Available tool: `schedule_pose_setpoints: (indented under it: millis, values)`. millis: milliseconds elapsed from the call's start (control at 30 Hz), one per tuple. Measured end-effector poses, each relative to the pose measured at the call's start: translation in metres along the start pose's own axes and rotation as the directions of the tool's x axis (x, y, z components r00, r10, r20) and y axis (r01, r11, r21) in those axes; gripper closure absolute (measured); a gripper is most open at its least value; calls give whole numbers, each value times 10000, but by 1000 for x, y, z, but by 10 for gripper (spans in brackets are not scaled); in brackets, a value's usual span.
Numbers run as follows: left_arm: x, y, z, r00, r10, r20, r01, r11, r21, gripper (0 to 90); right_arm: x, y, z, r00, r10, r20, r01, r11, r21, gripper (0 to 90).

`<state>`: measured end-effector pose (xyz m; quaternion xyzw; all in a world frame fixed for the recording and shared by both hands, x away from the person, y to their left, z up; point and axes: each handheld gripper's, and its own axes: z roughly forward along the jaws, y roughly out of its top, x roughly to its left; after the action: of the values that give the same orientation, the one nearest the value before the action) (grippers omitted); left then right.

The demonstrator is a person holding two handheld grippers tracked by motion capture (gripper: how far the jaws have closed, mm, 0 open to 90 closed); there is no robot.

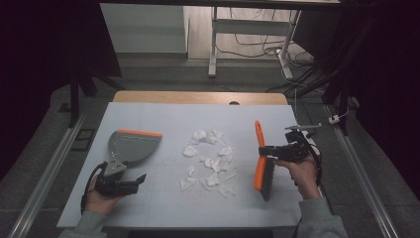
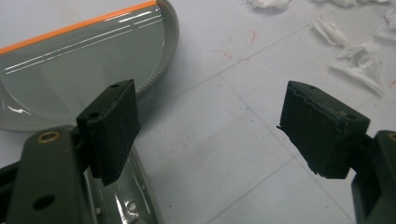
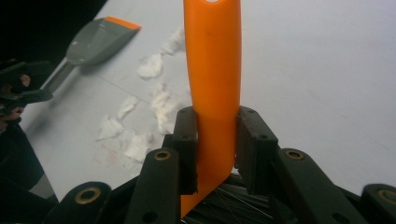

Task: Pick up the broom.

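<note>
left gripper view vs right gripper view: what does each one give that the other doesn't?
Left gripper view alone: the left gripper with jaws wide apart, one jaw over the dustpan handle, nothing clamped, plus faint red marks on the table.

Right gripper view alone: the right gripper shut on the orange brush handle, black bristles below the jaws.

Both: the grey dustpan with its orange lip, the white paper scraps and the pale tabletop.

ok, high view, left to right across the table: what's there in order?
left gripper → grey dustpan → torn white paper scraps → orange-handled brush → right gripper, clamped on the brush handle.
</note>
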<state>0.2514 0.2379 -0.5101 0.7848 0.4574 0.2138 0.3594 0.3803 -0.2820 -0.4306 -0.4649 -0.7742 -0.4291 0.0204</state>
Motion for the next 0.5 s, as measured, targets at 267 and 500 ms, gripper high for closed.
schedule_pose_setpoints:
  millis: [267,500]
  values:
    - [-5,5,1,9999,105,52,-105,9999,-58,208,12,3,8,9983,-73,-583,31,9974,-717,706]
    - [-8,10,-5,9996,263,71,-260,9988,-407,211,28,8,17,9978,-94,-653,-5,9888,-1492,706]
